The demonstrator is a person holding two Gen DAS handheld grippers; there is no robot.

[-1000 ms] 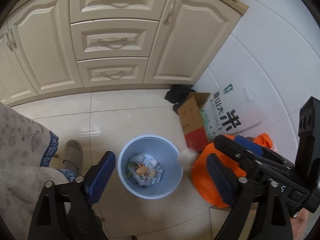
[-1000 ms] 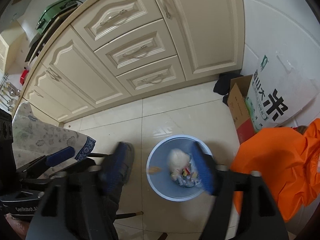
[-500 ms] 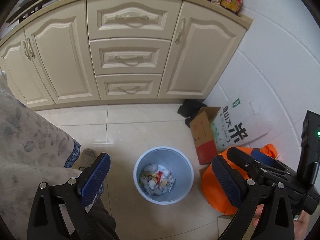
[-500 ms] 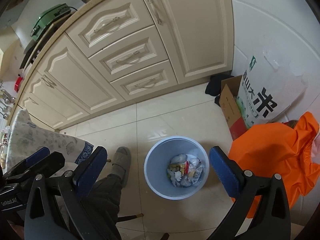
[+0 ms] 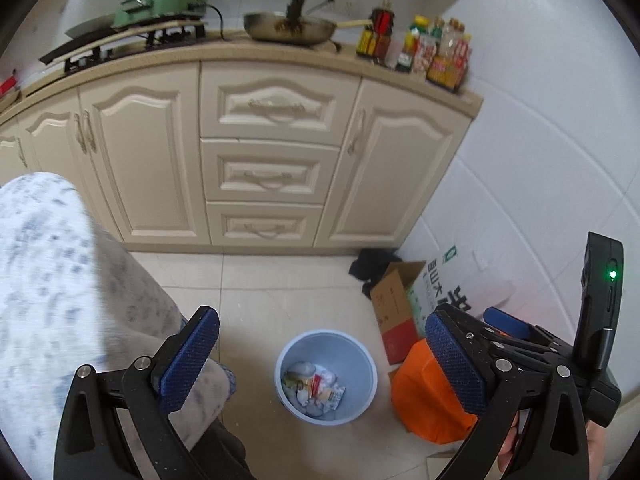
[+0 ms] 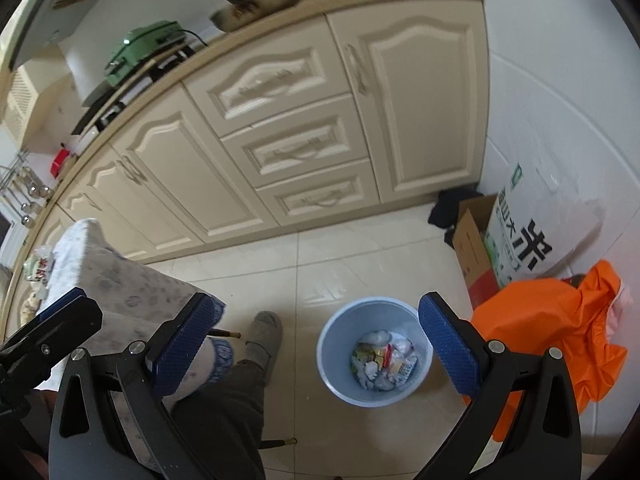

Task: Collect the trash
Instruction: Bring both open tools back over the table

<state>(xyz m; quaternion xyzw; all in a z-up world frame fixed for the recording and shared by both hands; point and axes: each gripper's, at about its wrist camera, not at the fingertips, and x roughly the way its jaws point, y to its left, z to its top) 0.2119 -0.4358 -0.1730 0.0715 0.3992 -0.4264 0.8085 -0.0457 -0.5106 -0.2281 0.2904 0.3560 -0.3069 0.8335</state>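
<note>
The blue bin (image 6: 375,351) sits below and ahead of both wide-open, empty grippers, the right gripper (image 6: 318,344) nearer (left gripper (image 5: 320,354) alongside).

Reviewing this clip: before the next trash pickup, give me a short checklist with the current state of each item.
1. Left gripper empty, jaws wide apart: ok.
2. Right gripper empty, jaws wide apart: ok.
3. Blue bin upright on the floor, mouth unobstructed: ok.
4. Trash lies inside the bin, none on the rim: ok.
5. Room left in the bin: ok, trash covers only the bottom.
6. Next piece of trash located: cannot tell; none shows on the visible floor tiles.
</note>
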